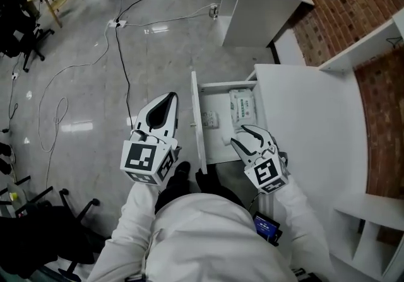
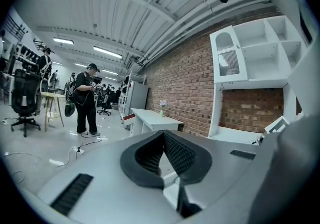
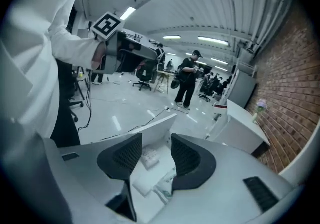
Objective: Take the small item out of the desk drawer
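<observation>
Lying in the open drawer, the small white item has not been lifted; it rests on the drawer floor close to the front panel. A larger soft packet lies further in toward the counter, and a pale oblong piece sits near the drawer's near side.

The right hand-held gripper hangs over the drawer's inner part with its jaws spread wide and nothing pressed between the pads. In the right gripper view the small item shows in the gap between them, but lower down and clear of both pads, so this is an aim rather than a grasp.

The left hand-held gripper is held outside the drawer, on the floor side of the front panel. Its jaw tips meet and it carries nothing.

As a judgement, the first part is done: the drawer stands pulled out far enough to show its contents. What remains is the main work of lowering the right gripper onto the small item, closing on it, and bringing it out over the drawer wall. The neighbouring packet lies near enough that the pads could catch it instead.
</observation>
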Demonstrator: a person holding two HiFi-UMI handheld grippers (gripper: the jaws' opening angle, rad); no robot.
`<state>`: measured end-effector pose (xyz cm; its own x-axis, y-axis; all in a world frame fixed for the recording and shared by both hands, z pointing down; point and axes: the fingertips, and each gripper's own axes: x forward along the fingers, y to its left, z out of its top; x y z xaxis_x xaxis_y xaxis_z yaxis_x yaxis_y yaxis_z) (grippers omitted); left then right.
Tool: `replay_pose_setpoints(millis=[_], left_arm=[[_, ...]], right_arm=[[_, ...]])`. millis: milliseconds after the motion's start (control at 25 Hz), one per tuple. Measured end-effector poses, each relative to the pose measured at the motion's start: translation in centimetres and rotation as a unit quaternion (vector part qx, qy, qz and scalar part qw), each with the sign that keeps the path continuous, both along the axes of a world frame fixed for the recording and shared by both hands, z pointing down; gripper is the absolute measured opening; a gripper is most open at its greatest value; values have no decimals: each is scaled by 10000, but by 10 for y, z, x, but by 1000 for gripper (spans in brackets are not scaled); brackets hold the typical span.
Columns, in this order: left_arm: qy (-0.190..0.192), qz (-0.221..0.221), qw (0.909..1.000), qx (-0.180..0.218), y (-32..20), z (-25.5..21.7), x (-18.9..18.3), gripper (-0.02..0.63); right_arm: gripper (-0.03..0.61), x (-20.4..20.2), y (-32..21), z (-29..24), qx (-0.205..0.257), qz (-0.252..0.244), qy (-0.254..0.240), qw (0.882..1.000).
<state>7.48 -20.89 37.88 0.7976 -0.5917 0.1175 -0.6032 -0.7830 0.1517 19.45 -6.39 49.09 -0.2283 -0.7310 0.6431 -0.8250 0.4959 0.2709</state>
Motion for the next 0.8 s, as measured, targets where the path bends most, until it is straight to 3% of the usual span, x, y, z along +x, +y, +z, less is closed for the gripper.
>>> replay_pose_setpoints(millis=[320, 640, 800], left_arm=[[-208, -415, 9989, -75, -3, 11, -15, 18], [-348, -690, 9968, -196, -2, 22, -27, 18], [-439, -815, 9953, -279, -3, 29, -33, 18]], right_arm=[[213, -14, 1, 65, -964, -1163, 308, 9880], [221, -26, 10, 126, -1960, -2045, 600, 9572], [224, -21, 14, 159, -2448, -2360, 872, 9363]])
